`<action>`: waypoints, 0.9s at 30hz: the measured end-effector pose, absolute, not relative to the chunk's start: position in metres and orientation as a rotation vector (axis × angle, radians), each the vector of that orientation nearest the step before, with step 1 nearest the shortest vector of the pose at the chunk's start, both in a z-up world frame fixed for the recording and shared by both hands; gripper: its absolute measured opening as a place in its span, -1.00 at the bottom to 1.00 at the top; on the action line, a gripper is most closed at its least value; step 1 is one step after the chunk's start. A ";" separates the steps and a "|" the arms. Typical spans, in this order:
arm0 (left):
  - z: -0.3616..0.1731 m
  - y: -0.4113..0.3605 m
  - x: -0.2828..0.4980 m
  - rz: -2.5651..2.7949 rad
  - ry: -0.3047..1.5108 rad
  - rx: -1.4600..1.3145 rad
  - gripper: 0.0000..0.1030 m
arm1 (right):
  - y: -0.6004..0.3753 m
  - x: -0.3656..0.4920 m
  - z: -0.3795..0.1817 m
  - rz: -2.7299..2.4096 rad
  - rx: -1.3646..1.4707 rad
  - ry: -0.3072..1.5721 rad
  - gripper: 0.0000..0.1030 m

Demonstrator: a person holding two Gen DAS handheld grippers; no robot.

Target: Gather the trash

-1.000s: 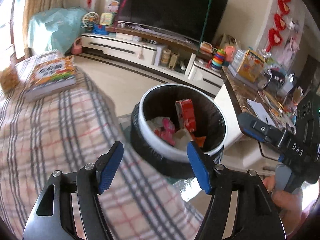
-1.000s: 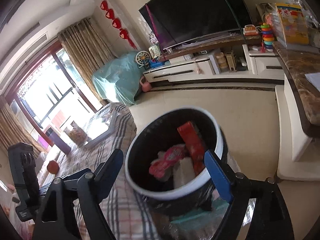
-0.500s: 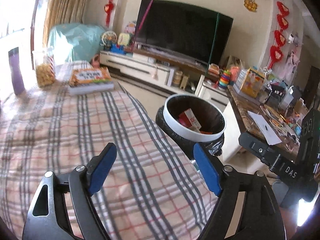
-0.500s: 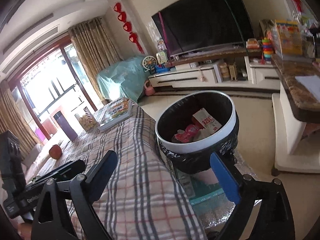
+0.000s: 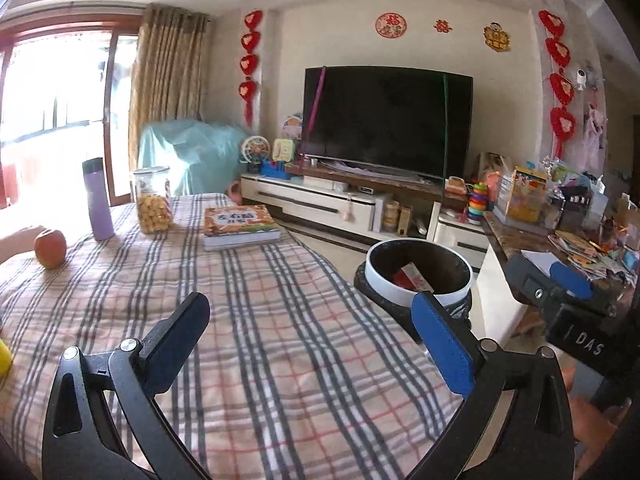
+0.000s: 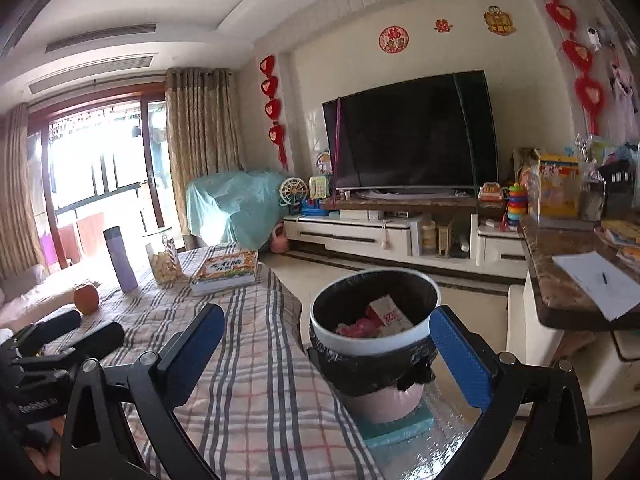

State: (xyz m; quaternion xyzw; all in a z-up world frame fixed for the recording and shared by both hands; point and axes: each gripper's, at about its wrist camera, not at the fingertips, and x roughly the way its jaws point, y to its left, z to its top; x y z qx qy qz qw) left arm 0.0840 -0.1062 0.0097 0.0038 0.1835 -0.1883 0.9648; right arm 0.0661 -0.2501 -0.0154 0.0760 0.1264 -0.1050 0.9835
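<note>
Trash bin [image 6: 374, 320], lined with a black bag, standing off the far right edge of the plaid-covered surface [image 5: 260, 320]; it holds a red-and-white carton [image 6: 390, 314] and pink wrappers [image 6: 356, 326]. In the right wrist view the bin lies ahead, between the fingers but beyond their tips; in the left wrist view it sits just past the right-hand finger. Left gripper [image 5: 316, 344] and right gripper [image 6: 332, 352]: fingers spread wide, having just been opening, nothing between them. Farther ahead of the left fingers: a book [image 5: 240, 226], a snack jar [image 5: 152, 200], a purple flask [image 5: 98, 200], an orange fruit [image 5: 50, 243]. Judged step: a deposit is finished and both grippers are free. No loose trash shows on the surface, so the next move calls for searching out another piece, if any remains.
</note>
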 end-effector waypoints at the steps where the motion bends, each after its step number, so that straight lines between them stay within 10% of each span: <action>1: 0.008 -0.104 0.082 -0.375 0.369 0.006 1.00 | -0.251 0.066 -0.020 -0.207 0.165 0.258 1.00; 27: 0.005 -0.088 0.059 -0.286 0.314 0.012 1.00 | -0.235 0.055 -0.028 -0.186 0.152 0.251 1.00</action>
